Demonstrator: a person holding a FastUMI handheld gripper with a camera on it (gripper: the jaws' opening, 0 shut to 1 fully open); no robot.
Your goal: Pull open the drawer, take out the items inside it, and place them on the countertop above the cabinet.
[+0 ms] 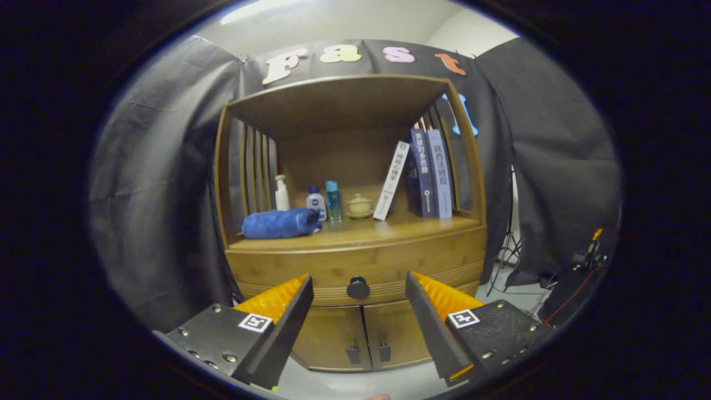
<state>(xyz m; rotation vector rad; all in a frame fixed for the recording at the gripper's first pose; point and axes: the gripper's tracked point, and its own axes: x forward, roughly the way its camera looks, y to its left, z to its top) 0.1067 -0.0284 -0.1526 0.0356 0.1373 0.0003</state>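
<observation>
Just ahead of the fingers (358,289), which stand spread apart and hold nothing, the drawer (355,264) sits fully closed with its knob (358,288) between their tips, so opening it, emptying it and loading the bench (389,229) above all remain.

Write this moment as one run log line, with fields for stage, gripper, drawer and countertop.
stage: approach | gripper: open, knob between fingers, untouched | drawer: closed | countertop: towel, bottles, books
</observation>
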